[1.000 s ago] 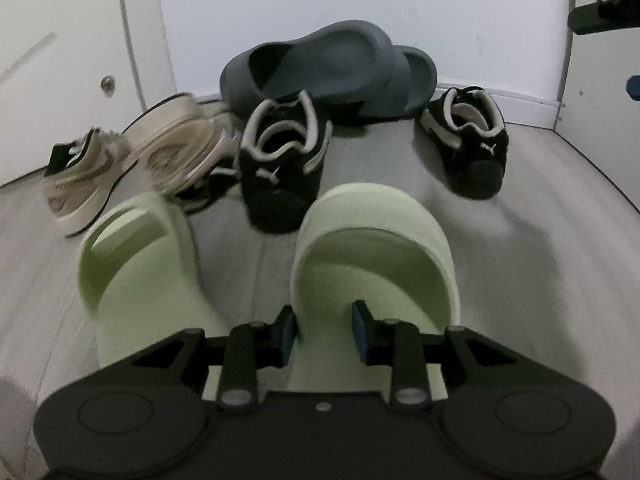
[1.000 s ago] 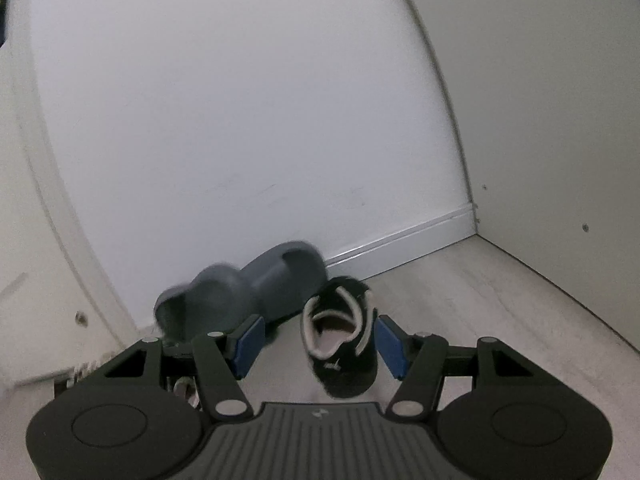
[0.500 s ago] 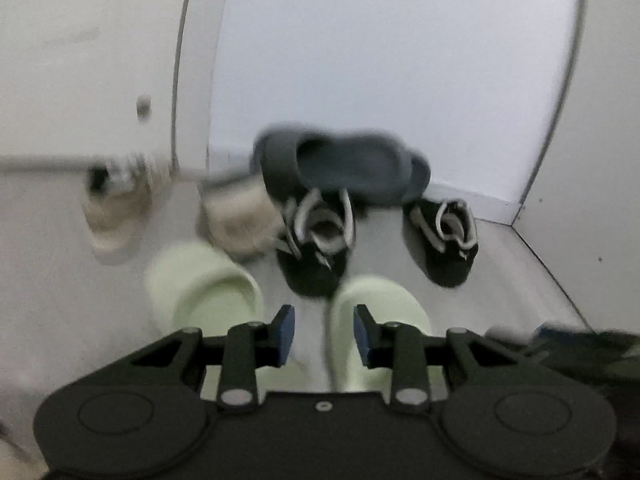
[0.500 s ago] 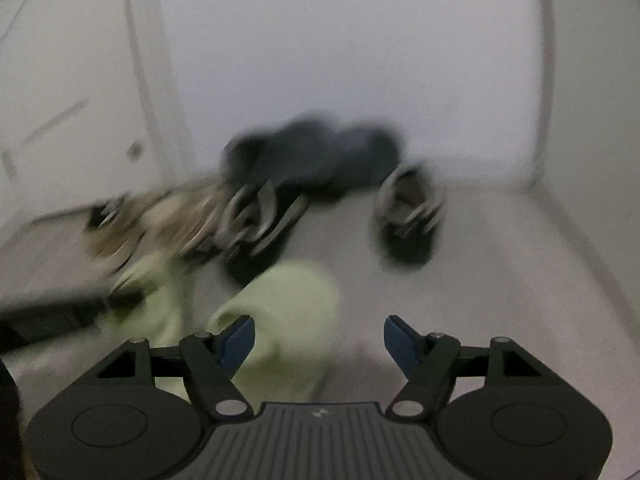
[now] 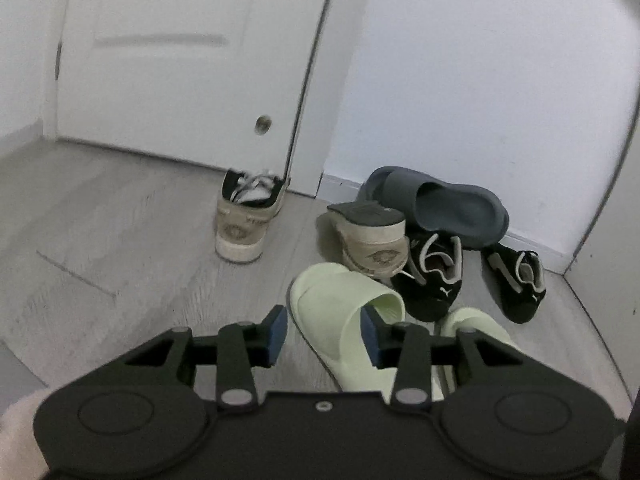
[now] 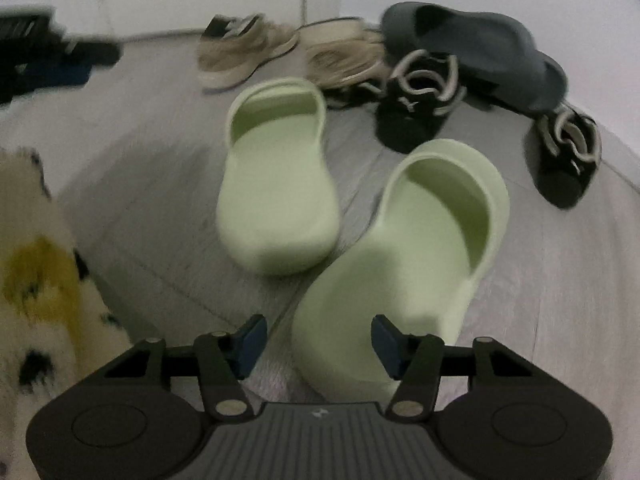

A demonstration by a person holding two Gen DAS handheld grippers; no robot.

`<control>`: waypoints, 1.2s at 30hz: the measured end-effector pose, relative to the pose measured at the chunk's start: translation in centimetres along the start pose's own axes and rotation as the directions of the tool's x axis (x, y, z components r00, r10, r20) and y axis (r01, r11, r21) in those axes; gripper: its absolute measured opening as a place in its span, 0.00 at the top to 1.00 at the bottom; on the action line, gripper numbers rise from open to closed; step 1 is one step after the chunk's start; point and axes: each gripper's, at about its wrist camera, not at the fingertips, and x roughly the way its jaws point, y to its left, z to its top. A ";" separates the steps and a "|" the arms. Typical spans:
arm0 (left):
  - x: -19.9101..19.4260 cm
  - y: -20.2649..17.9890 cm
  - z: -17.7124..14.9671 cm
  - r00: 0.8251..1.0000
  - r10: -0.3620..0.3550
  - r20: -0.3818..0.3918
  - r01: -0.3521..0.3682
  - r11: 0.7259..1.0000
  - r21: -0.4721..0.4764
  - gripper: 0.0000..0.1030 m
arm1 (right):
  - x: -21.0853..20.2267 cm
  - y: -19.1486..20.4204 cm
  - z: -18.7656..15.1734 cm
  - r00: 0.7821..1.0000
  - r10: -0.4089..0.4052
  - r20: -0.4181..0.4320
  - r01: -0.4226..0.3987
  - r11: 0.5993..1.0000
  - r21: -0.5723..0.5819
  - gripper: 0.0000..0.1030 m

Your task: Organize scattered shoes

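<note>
- Left gripper (image 5: 324, 330), jaws spread wide, hovers over a pale green slide (image 5: 352, 320); the blue pads flank the slide's strap on either side, and whether they touch it cannot be told.
- Right gripper (image 6: 316, 346), jaws likewise spread wide, frames the toe of the second green slide (image 6: 404, 264), which lies on the grey floor (image 6: 160, 184); contact cannot be told here either.
- The two green slides sit just beside each other, toes toward the camera in the right wrist view, nearly touching at the toe end.
- Beyond them, a black sneaker (image 5: 434, 276) rests against an overturned beige sneaker (image 5: 372, 240), sole up; a second black sneaker (image 5: 520, 284) stands apart to the right.
- A dark grey slide (image 5: 448, 204) leans near the white wall's skirting.
- Another beige sneaker (image 5: 248, 216) stands upright by the white door (image 5: 180, 80).
- A fuzzy cream, yellow and black fabric (image 6: 36, 280) shows at the left edge of the right wrist view.
</note>
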 end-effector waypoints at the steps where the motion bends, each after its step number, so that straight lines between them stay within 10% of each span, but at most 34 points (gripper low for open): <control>1: 0.3 0.0 -0.1 1.000 -0.004 -0.010 0.004 1.000 -0.005 0.60 | 0.0 0.0 -0.1 1.000 -0.011 -0.005 0.010 1.000 -0.004 0.44; 9: 0.4 -0.4 -0.5 1.000 -0.012 -0.015 0.012 1.000 0.015 0.60 | 0.5 -0.1 -0.4 0.994 -0.102 -0.040 0.101 0.995 -0.025 0.48; 17: 0.7 -0.3 -0.5 1.000 -0.012 -0.029 0.012 1.000 -0.003 0.60 | 0.2 -4.8 0.1 0.954 -0.292 -0.075 0.301 0.933 0.199 0.55; 25: 1.4 -0.7 -0.6 0.998 -0.005 -0.057 0.006 1.000 0.014 0.60 | -1.0 -3.5 -0.1 0.997 0.069 0.031 -0.074 0.972 0.223 0.84; 36: 1.6 -1.0 -0.6 0.998 0.000 -0.064 0.001 1.000 0.022 0.60 | 1.4 -7.4 -0.7 0.996 0.004 -0.093 0.036 0.905 0.423 0.85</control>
